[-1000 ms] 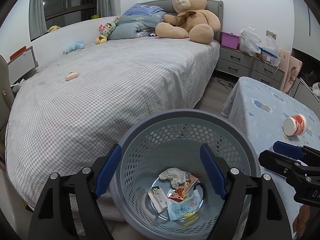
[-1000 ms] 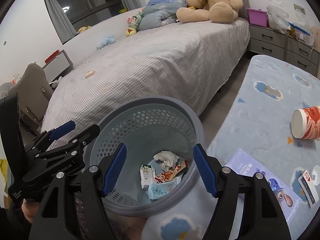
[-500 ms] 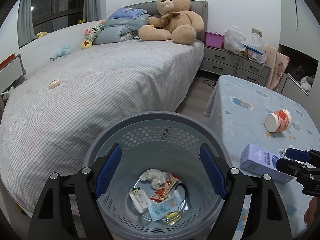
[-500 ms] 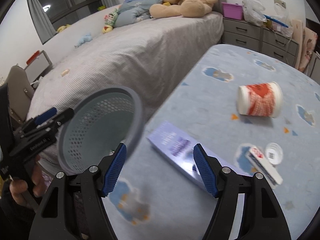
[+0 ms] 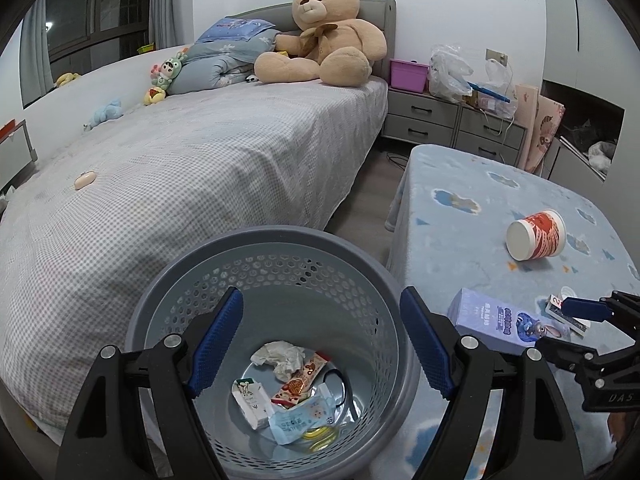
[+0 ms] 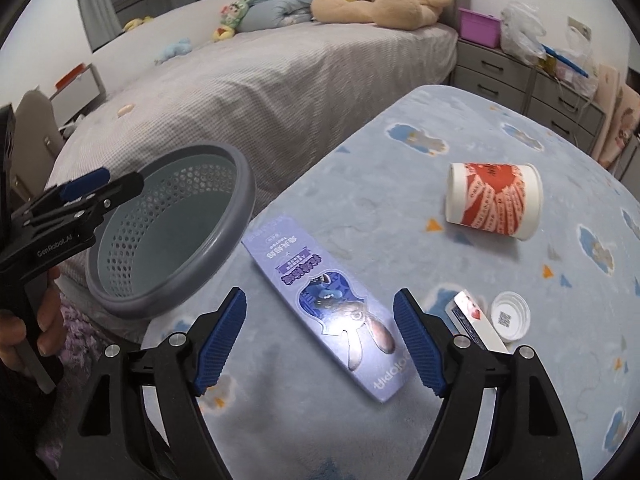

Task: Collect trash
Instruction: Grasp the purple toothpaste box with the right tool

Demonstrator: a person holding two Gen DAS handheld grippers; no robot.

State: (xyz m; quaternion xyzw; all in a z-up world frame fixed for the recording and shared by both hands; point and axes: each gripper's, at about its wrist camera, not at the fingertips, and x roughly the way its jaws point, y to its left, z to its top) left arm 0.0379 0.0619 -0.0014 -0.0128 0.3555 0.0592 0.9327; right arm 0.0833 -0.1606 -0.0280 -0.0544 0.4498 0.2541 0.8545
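Observation:
A grey perforated basket (image 5: 280,236) stands between the bed and the table, with a crumpled tissue (image 5: 280,358), a snack wrapper (image 5: 300,380) and small packs inside. My left gripper (image 5: 320,296) hangs open over its near rim, pads touching nothing. On the blue tablecloth lies a purple carton (image 6: 324,308). My right gripper (image 6: 320,340) hovers just above it, jaws opening, the carton between the fingers but untouched. A red-and-white paper cup (image 6: 494,200) lies on its side farther back. A white cap (image 6: 510,314) and a small flat pack (image 6: 476,324) sit right of the carton.
A bed (image 5: 200,168) with a big teddy bear (image 5: 324,36) fills the left and back. Grey nightstands (image 5: 424,120) with bags stand behind the cloth-covered table (image 5: 480,208). A person's hand (image 6: 24,320) holds the left gripper's handle beside the basket (image 6: 236,200).
My right gripper swung from above the basket to over the table, and the purple carton now lies between its slightly wider jaws. The left view shifted right, so the basket sits farther left.

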